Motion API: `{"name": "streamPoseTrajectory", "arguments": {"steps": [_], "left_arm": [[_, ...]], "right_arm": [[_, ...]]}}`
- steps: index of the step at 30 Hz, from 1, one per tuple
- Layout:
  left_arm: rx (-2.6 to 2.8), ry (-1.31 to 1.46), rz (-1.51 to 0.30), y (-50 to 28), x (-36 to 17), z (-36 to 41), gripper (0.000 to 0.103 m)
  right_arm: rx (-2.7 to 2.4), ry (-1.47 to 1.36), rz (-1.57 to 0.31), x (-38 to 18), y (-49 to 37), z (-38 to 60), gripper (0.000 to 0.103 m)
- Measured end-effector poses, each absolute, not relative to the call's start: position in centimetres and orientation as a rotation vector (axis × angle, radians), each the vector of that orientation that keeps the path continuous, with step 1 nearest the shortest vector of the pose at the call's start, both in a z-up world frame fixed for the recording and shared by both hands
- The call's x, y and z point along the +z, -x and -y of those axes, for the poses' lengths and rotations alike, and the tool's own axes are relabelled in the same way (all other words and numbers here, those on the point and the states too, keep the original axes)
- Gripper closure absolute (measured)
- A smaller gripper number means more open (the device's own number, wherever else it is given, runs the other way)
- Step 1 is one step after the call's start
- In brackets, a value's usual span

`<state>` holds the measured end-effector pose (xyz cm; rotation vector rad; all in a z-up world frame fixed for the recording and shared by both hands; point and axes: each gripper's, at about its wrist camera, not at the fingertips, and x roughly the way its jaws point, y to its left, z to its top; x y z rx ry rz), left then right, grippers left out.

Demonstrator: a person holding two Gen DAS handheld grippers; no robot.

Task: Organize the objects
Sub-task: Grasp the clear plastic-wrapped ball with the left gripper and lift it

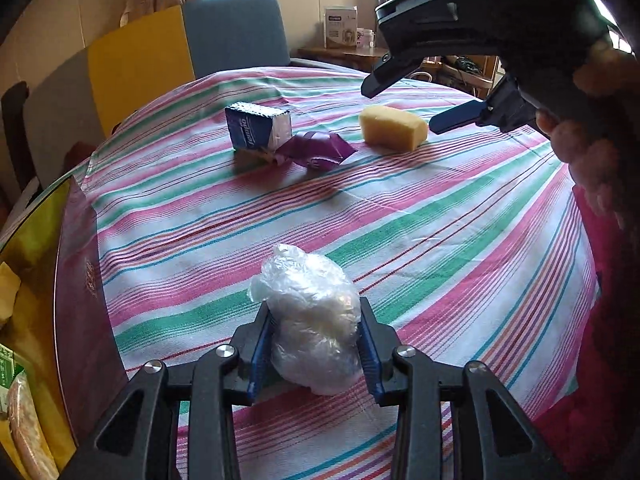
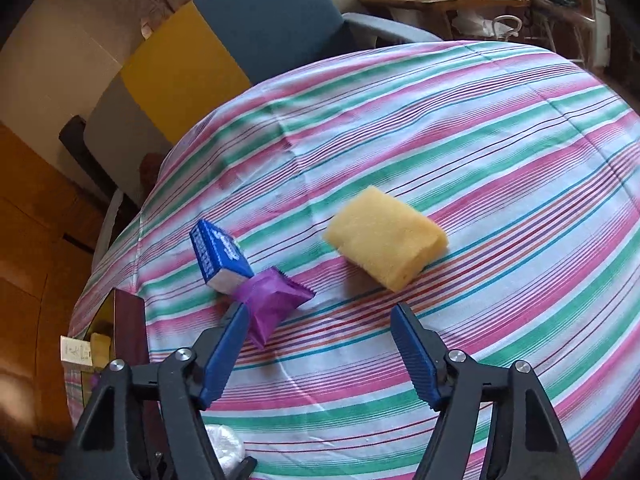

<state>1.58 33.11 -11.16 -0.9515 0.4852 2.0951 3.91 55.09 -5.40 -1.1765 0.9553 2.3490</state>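
Note:
My left gripper (image 1: pixel 315 308) is shut on a crumpled clear plastic bag (image 1: pixel 312 344), held just above the striped tablecloth (image 1: pixel 440 240). Further back lie a blue tissue pack (image 1: pixel 258 126), a purple wrapper (image 1: pixel 320 150) touching it, and a yellow sponge (image 1: pixel 392 128). My right gripper (image 2: pixel 319 308) hangs open over the cloth with nothing between its fingers. From the right wrist view the purple wrapper (image 2: pixel 272 300) lies by its left finger, the sponge (image 2: pixel 386 236) lies ahead to the right, and the tissue pack (image 2: pixel 218 254) is on the left. The right gripper (image 1: pixel 402 107) also shows at upper right of the left wrist view.
A dark red box (image 1: pixel 80 280) with a gold inside, holding packets, stands at the table's left edge; in the right wrist view the box (image 2: pixel 128 320) is at lower left. A blue chair (image 1: pixel 236 32) stands behind the table. A hand (image 1: pixel 580 148) holds the right gripper.

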Motion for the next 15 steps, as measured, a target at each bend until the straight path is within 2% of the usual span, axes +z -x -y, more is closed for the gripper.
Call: {"name": "streamPoseTrajectory", "arguments": {"steps": [15], "left_arm": [[2.09,0.921,-0.451,-1.8,-11.5,-32.6,0.065]], "right_arm": [[2.293,1.249,-0.944,-6.6,-3.3,-55.0,0.029]]}}
